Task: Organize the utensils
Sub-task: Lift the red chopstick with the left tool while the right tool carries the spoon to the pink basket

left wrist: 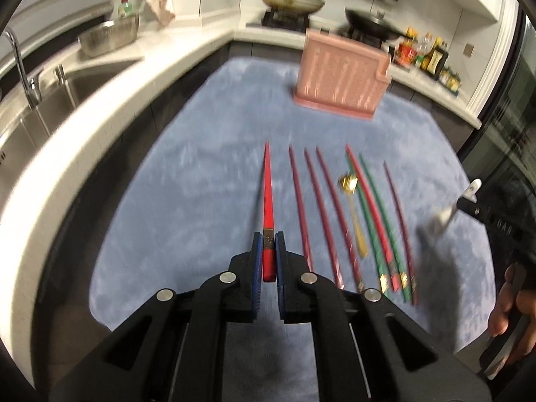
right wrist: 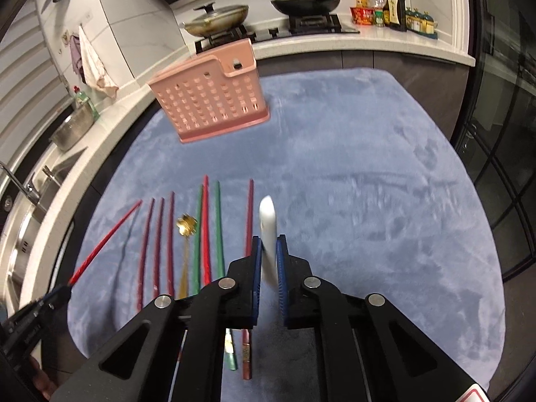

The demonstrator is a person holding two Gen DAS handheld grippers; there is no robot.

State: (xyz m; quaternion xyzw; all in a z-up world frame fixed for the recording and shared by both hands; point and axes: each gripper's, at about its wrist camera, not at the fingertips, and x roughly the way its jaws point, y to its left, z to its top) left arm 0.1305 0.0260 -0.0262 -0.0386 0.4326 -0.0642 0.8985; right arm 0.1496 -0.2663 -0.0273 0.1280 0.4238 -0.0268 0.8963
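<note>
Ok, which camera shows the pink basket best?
The right wrist view: the pink basket is sharp, with its holes and top rim visible. The left wrist view shows it blurred, front face only.

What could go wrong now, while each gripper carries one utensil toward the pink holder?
1. The left gripper pinches the red chopstick only near its thick end, so the long free part may swing or slip.
2. The right gripper holds a smooth white utensil; it might slide out.
3. The pink holder is light-looking and could tip if bumped.
</note>
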